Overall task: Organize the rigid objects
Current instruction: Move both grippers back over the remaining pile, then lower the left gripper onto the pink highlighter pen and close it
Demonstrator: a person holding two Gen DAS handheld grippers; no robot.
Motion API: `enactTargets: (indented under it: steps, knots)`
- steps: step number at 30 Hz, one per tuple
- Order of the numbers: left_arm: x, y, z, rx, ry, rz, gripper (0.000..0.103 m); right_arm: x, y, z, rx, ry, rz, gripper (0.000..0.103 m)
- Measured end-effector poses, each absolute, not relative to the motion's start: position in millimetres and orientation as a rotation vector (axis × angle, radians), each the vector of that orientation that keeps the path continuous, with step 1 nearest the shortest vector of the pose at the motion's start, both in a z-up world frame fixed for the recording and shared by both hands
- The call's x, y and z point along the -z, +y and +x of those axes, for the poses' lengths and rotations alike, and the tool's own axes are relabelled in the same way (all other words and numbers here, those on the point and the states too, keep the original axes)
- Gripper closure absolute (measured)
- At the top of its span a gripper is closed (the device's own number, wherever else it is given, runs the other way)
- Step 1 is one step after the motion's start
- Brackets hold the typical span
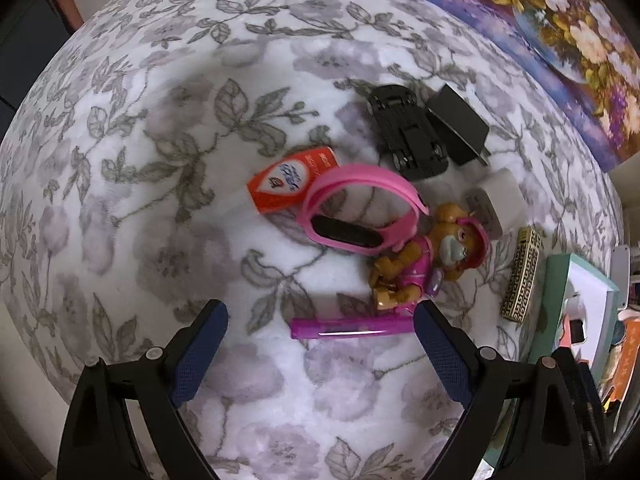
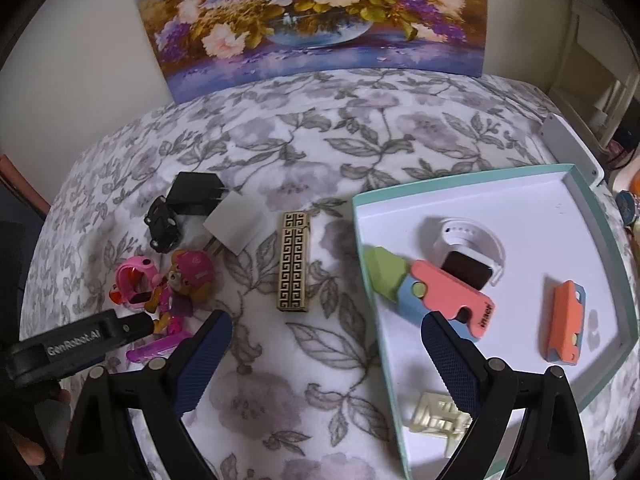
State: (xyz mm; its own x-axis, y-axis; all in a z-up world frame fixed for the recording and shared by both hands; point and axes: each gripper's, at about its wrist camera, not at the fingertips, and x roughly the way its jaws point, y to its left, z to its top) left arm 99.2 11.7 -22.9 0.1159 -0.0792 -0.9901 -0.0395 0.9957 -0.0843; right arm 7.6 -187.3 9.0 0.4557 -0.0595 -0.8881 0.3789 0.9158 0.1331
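Sorting step under way. Your left claw [image 1: 320, 320] hangs spread wide over the purple pen [image 1: 352, 328], nothing gripped; next, lower and close on it. Right claw [image 2: 326, 344] released, empty, beside the teal-rimmed tray [image 2: 600, 208]. Surface: a table under floral cloth [image 2: 280, 140]; flower painting [image 2: 316, 12] against the wall.

Your left gripper [image 1: 320, 320]: two black plastic arms, each ending in a dark blue finger pad [image 1: 200, 356] with fine mesh-like texture, and round silver pin heads at the joints. Seen from your right wrist camera, its black body carries white "GenRobot.AI" lettering and one small screw. Your right gripper [image 2: 326, 332]: same build, with black ribbed arms, blue textured fingers [image 2: 450, 364] and silver pins at the pivots.
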Motion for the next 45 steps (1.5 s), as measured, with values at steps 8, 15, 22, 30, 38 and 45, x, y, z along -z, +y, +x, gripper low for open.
enactTargets:
  steps: [8,15,22,30,38,45]
  knots:
    - [34.5,2.3,89.5,0.051,1.481,-0.117,0.009,-8.5,-206.4,-1.1,0.307,1.059,0.358,0.006]
    - [46.7,-10.0,81.0,0.054,1.488,-0.114,0.009,-8.9,-218.1,-6.3,0.321,1.047,0.4,0.006]
    - [49.3,-20.2,84.5,0.069,1.483,-0.099,0.01,-7.2,-216.6,-5.8,0.314,1.055,0.389,0.006]
    - [45.9,-31.3,84.1,0.077,1.474,-0.071,0.021,-6.5,-215.6,-5.4,0.315,1.059,0.384,0.006]
    - [36.7,-24.1,87.4,0.116,1.467,-0.126,0.021,-5.6,-214.9,-4.4,0.315,1.061,0.379,0.006]
    - [15.4,-4.1,96.6,0.113,1.418,-0.217,0.021,-3.2,-213.2,3.0,0.317,1.069,0.332,0.006]
